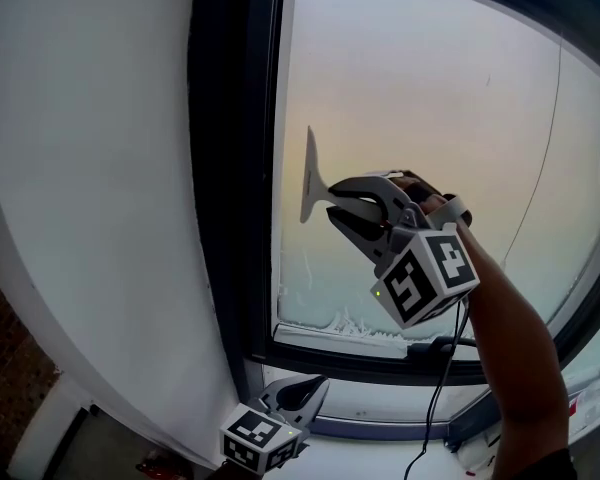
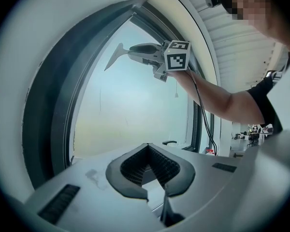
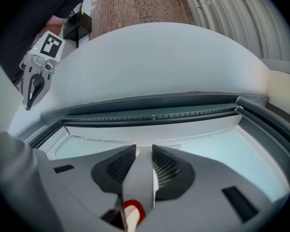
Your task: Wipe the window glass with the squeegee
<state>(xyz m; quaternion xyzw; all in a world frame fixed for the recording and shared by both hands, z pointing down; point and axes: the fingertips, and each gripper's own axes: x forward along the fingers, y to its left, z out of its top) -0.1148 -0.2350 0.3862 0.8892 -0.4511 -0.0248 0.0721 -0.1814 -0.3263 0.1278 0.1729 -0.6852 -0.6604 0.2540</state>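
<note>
currently the right gripper (image 1: 338, 203) is clamping both fingers on the grey handle of the squeegee (image 1: 308, 173), and the right gripper view is showing that handle filling the gap between the ribbed pads. the squeegee is sitting about halfway up the window glass (image 1: 430, 98), its thin blade standing upright near the pane's left edge, just beside the dark window frame (image 1: 230, 168); whether the blade is actually touching the glass is hard to tell. a bare forearm (image 1: 510, 338) is reaching up from the lower right behind the gripper, with a black cable (image 1: 438, 393) hanging below it. the left gripper (image 1: 315, 386) is hanging low, well apart from the squeegee, over the white sill (image 1: 370, 406) by the frame's bottom corner; its fingers are resting together at the tips with nothing between them. whitish froth (image 1: 350, 323) is clinging along the bottom edge of the pane. a pale wall (image 1: 90, 168) is curving away to the left of the frame.
</note>
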